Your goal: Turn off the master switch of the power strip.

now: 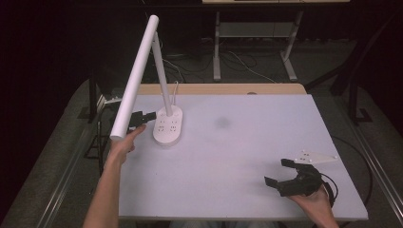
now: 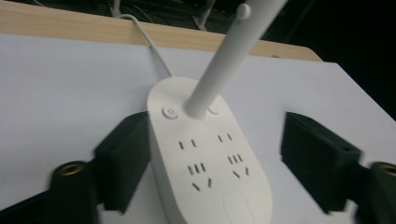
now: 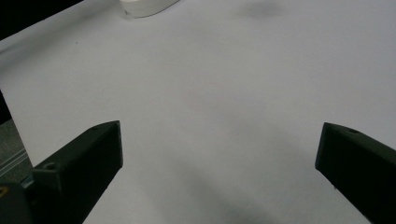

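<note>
Left gripper (image 1: 148, 117), at centre left of the high view, stands wide open with its jaws straddling the lamp base (image 2: 205, 158), nothing clamped. Right gripper (image 1: 288, 179) rests at the lower right, also spread wide and empty. That desk lamp (image 1: 138, 71) sits in the upper left of the table (image 1: 247, 142). Its base looks like smooth, hard plastic, probably weighted and slippery. The thin stem (image 2: 224, 60) and long head would likely tip, so gripping low on the stem or across the base seems safest.
</note>
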